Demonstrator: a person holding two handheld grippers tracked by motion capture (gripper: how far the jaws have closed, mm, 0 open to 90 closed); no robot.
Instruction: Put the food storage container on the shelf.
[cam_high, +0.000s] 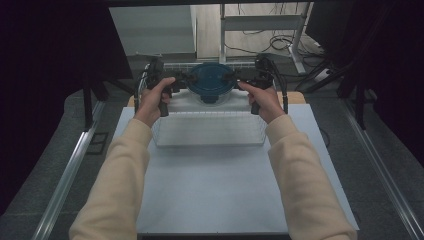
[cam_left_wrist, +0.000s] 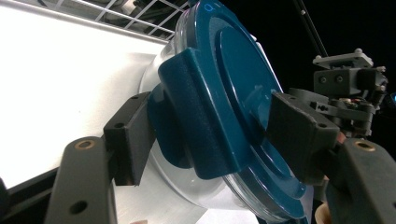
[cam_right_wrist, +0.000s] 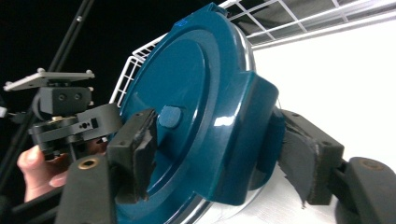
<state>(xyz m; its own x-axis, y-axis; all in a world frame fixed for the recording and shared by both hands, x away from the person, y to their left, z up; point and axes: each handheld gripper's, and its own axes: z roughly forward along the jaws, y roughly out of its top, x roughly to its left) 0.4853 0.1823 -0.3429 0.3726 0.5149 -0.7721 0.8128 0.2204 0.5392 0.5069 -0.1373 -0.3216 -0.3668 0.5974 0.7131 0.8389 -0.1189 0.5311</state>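
While each claw clamps a side latch, the lidded container (cam_high: 212, 84) hangs between left gripper (cam_high: 181, 79) and right gripper (cam_high: 239, 77), above the wire basket (cam_high: 208, 131)'s far end.

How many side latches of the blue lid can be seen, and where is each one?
2. One latch is on the lid side held by the left gripper; the other latch is on the side held by the right gripper. More may be hidden.

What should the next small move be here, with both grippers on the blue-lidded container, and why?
Probably pull both latch flaps outward to unclip the blue lid. The left gripper and right gripper each clamp a side flap of the lid on the clear container, which sits inside the white wire basket.
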